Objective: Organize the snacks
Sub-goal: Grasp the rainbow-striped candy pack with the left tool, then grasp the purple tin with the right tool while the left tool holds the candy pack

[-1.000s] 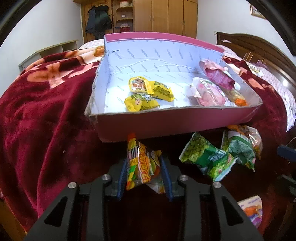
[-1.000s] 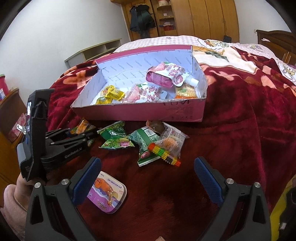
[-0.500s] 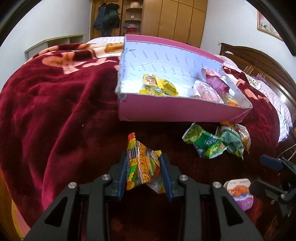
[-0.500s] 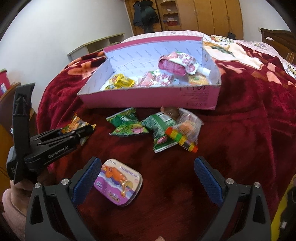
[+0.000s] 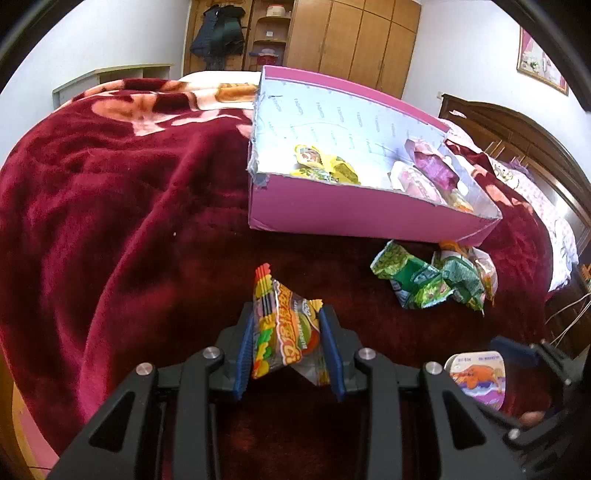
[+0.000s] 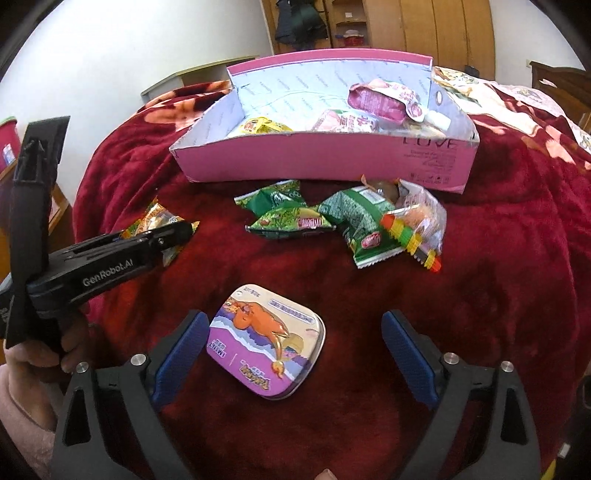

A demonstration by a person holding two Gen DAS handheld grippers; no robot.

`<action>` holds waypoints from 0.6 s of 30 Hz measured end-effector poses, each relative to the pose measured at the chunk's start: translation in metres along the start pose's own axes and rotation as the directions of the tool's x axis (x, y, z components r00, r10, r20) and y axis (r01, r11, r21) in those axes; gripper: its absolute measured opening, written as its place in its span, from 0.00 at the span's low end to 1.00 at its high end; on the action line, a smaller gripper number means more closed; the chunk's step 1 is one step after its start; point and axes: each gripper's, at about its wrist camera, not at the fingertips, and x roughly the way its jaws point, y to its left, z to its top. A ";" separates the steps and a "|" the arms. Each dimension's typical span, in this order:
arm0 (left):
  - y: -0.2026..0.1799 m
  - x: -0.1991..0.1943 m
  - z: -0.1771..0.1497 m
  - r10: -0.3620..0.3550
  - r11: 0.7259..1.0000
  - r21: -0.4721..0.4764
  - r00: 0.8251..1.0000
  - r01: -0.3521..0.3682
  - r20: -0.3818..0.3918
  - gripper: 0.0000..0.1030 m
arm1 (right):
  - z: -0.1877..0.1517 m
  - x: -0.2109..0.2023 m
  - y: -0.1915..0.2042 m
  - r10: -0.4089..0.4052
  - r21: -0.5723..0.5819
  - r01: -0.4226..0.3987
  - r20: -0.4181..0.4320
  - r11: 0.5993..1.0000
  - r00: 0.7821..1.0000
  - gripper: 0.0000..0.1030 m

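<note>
**Left claw clamped on a gummy packet, right claw wide apart over a mint tin**

The left gripper [image 5: 290, 349] at the bottom centre of its own view is closed tight on a colourful gummy packet [image 5: 284, 328], which stands upright between the two blue pads. The right gripper [image 6: 291, 354], at the bottom of the right wrist view, has its fingers spread far apart and holds nothing. Between these fingers, close to the left one, a purple mint tin [image 6: 266, 341] lies flat on the dark red blanket [image 6: 498, 295]. In the left wrist view the same tin is at the lower right of the frame.

Further up, in the middle of the right wrist view, two green snack packets [image 6: 284, 214] lie together on the blanket, and just to the right of them a bigger green packet [image 6: 364, 225] lies touching a clear candy bag [image 6: 421, 221] with a striped edge. All these are near the front wall of the pink box [image 6: 325, 162], but outside it.

The box is in the upper middle of the frame. Inside it yellow packets [image 6: 264, 127] lie at the left and pink pouches [image 6: 380, 103] at the right. Behind, at the top of the frame, stands a wooden wardrobe [image 6: 443, 29].
</note>
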 end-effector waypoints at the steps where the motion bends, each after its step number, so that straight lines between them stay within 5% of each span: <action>1: 0.000 0.000 0.000 -0.001 1.000 -0.001 1.000 0.001 0.001 0.34 | -0.001 0.001 0.000 -0.004 0.001 0.004 0.004 1.000 1.000 0.94; 11: 0.000 0.000 -0.001 0.001 1.000 -0.009 1.000 -0.001 0.004 0.34 | -0.003 0.002 0.002 -0.007 -0.005 0.007 0.014 1.000 1.000 0.94; 14: 0.000 0.000 -0.001 0.001 1.000 -0.011 1.000 -0.001 0.004 0.34 | -0.004 -0.004 -0.003 0.009 0.027 -0.010 0.028 1.000 1.000 0.84; 18: -0.002 -0.001 -0.001 0.012 1.000 -0.009 1.000 -0.012 0.009 0.34 | -0.006 -0.010 -0.007 0.036 0.052 -0.038 0.043 0.998 0.998 0.60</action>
